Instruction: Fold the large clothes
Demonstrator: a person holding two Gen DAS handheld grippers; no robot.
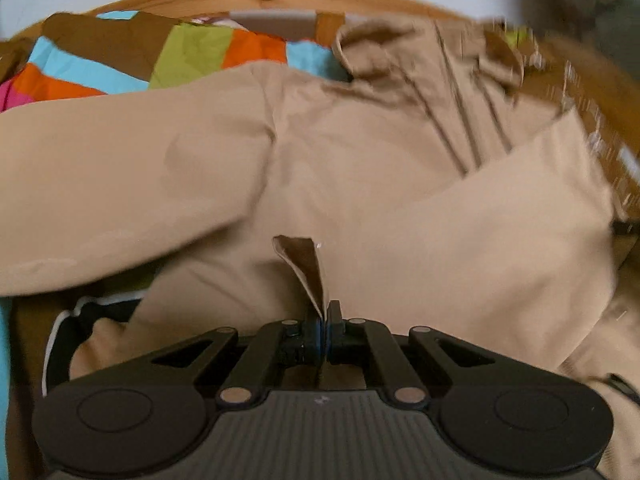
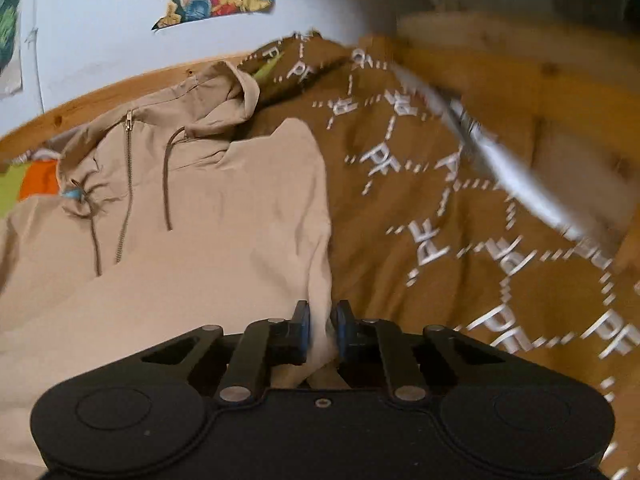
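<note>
Presently beige hoodie (image 2: 208, 200) lies spread on bed (brown patterned cover (image 2: 460, 208) beside). Left gripper (image 1: 325, 322) pinched tight on thin fabric fold; right gripper (image 2: 320, 326) clamps bunched hoodie edge.

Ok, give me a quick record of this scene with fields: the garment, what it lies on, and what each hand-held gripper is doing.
garment: beige zip-up hooded sweatshirt, spread out, hood toward the wooden bed frame
surface: brown bedcover with white PF lettering
left hand-held gripper: shut on a thin flap of the sweatshirt
right hand-held gripper: closed on the sweatshirt's edge, fabric bunched between its pads
beyond: multicoloured patchwork quilt
</note>
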